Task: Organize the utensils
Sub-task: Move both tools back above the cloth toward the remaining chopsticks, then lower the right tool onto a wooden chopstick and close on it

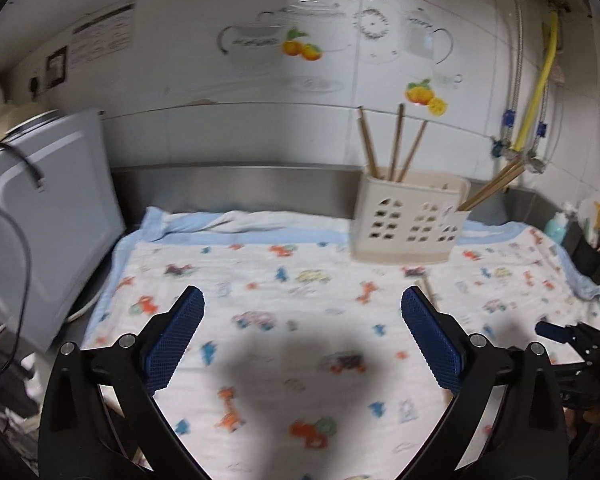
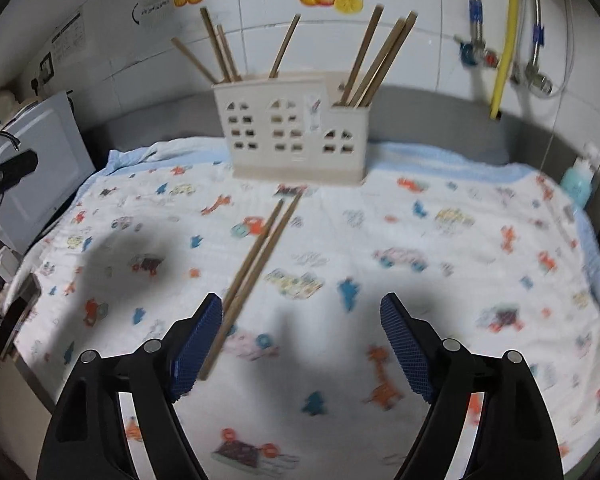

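A cream utensil holder (image 2: 296,136) with window cut-outs stands at the back of a patterned cloth (image 2: 420,240); it also shows in the left wrist view (image 1: 410,220). Several wooden chopsticks (image 2: 380,56) stand in its compartments. Two loose chopsticks (image 2: 256,268) lie side by side on the cloth, running from the holder toward my right gripper's left finger. My right gripper (image 2: 302,312) is open and empty above the cloth. My left gripper (image 1: 302,304) is open and empty over the cloth, left of the holder.
A white microwave (image 1: 40,216) with a cable stands at the left edge. A blue bottle (image 2: 578,184) sits at the right by the wall. Pipes and valves (image 2: 504,48) hang on the tiled wall. The other gripper (image 1: 568,336) shows at the right.
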`<state>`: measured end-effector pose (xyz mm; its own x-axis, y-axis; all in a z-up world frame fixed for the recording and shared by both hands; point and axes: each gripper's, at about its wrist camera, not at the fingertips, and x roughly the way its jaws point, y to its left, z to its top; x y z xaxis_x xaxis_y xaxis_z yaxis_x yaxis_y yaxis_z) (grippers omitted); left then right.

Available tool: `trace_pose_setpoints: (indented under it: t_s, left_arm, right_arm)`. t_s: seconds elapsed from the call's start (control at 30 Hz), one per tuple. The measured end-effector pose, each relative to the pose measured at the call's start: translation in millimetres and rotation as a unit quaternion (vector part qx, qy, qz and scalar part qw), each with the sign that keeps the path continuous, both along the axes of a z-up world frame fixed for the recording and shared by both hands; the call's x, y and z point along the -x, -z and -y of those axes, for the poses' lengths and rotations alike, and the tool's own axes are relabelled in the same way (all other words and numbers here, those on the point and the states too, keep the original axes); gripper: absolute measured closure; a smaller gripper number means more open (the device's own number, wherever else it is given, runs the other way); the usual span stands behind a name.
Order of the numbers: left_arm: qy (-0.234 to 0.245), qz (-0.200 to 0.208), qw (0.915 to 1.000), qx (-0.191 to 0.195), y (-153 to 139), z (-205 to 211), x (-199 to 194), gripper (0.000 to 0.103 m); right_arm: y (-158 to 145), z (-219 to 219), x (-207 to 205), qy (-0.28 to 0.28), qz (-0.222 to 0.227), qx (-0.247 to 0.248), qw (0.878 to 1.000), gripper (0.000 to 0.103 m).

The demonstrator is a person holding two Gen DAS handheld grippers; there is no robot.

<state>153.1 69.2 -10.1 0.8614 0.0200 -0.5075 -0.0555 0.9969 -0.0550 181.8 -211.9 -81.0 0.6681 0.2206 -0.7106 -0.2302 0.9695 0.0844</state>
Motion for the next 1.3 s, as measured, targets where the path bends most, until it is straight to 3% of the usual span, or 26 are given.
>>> trace_pose_setpoints:
  t_s: [0.17, 0.27, 0.8, 1.3]
  left_arm:
    - [-0.018, -0.001, 0.9995, -0.026, 11, -7, 15, 0.005]
    - [-0.019, -0.004, 0.9997, -0.018, 15, -13, 21, 0.005]
    - [-0.042, -0.011, 0.9990, -0.003, 31, -42, 28, 0.005]
    - [-0.055, -0.021, 0.9982, 0.008, 43, -52, 31, 0.005]
  right_arm:
    - [14, -18, 1, 0.004, -0.013, -0.004, 1.000, 0.030]
    - [20, -28, -1, 0.007, -0.017, 0.002, 1.000, 0.034]
    - [45, -50, -19, 0.032, -0.062, -0.006, 0.998, 0.074]
    - [54, -64, -29, 0.047, -0.082, 0.003, 0.996, 0.089]
